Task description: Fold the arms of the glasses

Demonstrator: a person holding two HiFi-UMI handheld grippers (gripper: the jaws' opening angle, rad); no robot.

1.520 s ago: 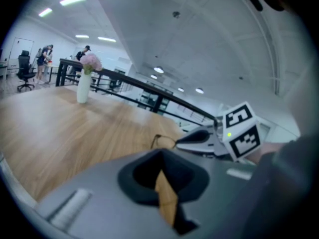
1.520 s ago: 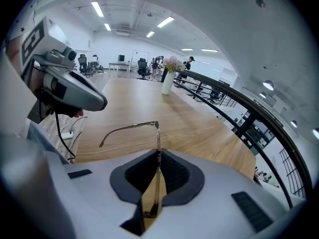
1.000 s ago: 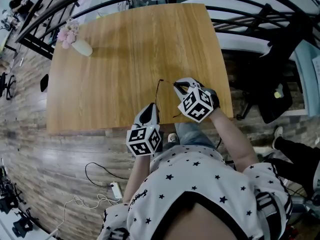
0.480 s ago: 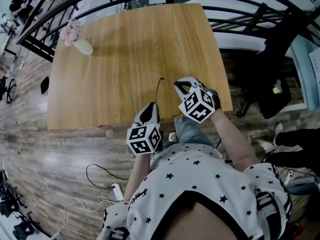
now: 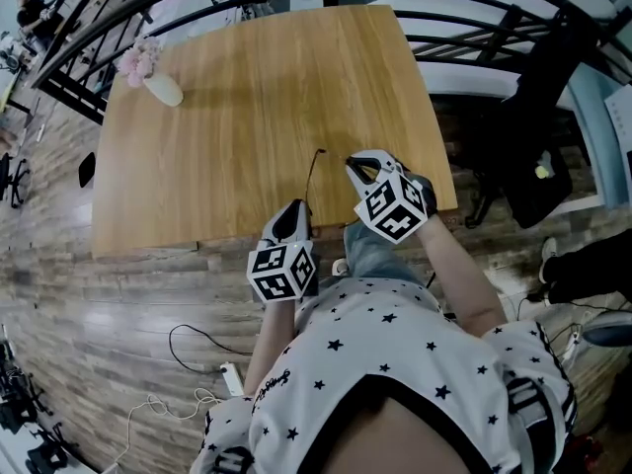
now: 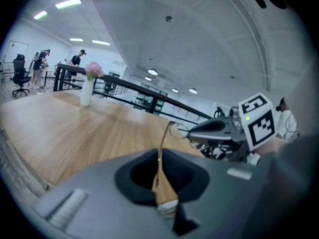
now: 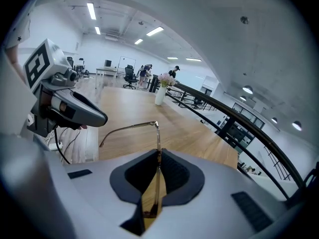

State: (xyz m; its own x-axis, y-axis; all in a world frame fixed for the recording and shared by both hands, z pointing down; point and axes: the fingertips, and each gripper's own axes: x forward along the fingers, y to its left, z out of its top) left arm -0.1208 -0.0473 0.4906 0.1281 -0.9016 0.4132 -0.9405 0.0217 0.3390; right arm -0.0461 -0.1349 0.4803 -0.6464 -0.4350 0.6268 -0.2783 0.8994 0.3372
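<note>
Thin gold wire-rimmed glasses hang over the wooden table near its front edge, held between both grippers. In the left gripper view one arm runs out from between the jaws of my left gripper toward a lens ring; these jaws are starting to open, though they still pinch the arm. My right gripper is shut on a thin gold part of the frame that rises to a hinge, from which an arm bends left. In the head view the left gripper is near the edge and the right gripper is farther in.
A white vase of pink flowers stands at the table's far left corner. Black railings run behind the table. A dark chair is at the right. A cable and power strip lie on the wood floor below.
Both grippers have drawn a little toward the table's near edge, with the glasses still between them. The grips look unchanged.
</note>
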